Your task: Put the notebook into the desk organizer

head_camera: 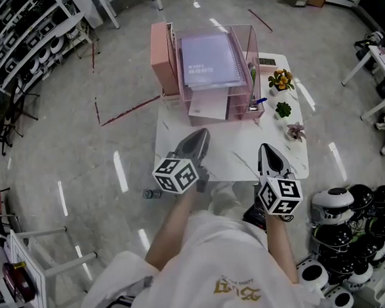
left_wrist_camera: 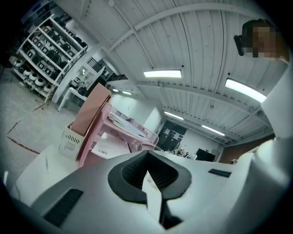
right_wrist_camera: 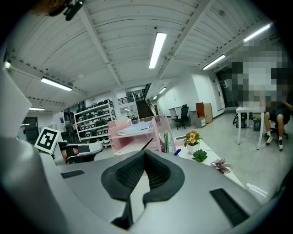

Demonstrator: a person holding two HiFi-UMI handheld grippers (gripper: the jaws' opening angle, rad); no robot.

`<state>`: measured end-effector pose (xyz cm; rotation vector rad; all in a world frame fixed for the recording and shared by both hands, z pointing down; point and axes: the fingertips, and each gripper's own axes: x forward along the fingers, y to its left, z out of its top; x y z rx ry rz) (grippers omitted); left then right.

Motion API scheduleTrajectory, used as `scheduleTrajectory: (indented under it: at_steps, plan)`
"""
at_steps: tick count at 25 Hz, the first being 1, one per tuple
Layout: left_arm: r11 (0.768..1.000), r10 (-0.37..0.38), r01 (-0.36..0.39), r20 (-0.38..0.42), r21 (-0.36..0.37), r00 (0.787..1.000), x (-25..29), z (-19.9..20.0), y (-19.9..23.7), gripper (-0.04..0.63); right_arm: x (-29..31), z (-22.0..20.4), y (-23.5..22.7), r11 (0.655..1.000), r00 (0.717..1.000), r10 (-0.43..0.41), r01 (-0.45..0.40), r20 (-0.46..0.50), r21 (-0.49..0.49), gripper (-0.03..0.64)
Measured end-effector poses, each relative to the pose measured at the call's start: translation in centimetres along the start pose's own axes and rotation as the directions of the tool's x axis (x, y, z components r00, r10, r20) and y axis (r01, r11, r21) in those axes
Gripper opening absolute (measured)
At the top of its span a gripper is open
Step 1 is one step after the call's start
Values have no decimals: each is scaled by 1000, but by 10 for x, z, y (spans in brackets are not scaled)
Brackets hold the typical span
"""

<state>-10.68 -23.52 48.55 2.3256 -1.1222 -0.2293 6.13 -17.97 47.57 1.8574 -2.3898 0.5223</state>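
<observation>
— At the far end of the table (head_camera: 231, 161), in the head view, stands the organizer (head_camera: 161, 57), and the notebook (head_camera: 211, 60) lies flat on its top tray.

— And the grippers?

— Both are at the near edge, well apart from the organizer. The left gripper (head_camera: 201, 133) is on the left and the right gripper (head_camera: 266, 148) on the right, each pointing toward the far side. Three plants (head_camera: 284, 110) stand in a row along the table's right side, and pens (head_camera: 253, 75) stand in the organizer's right compartment.

— What does the left gripper view show?

— Its jaws are closed together with nothing between them. Past them the organizer (left_wrist_camera: 91, 109) rises on the left, its trays seen from low down. Flat sheets show on the upper tray, but whether they are the notebook cannot be told from there.

— And the right gripper view?

— The same: jaws pressed together, empty. Beyond them is the organizer (right_wrist_camera: 132, 137), with the notebook (right_wrist_camera: 133, 129) on the upper tray. The plants (right_wrist_camera: 199, 155) are to the right, and the left gripper (right_wrist_camera: 87, 148) is on the left, beside the organizer in that view.
</observation>
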Motion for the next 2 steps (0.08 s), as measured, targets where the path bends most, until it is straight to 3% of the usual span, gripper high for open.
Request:
scheduleTrajectory:
  at_steps: [2]
  plan:
    - [1000,1,-1,-2,1,1000,0,-1,1,17,1,-2,0,1000,1000,1,-1,-2,2,9]
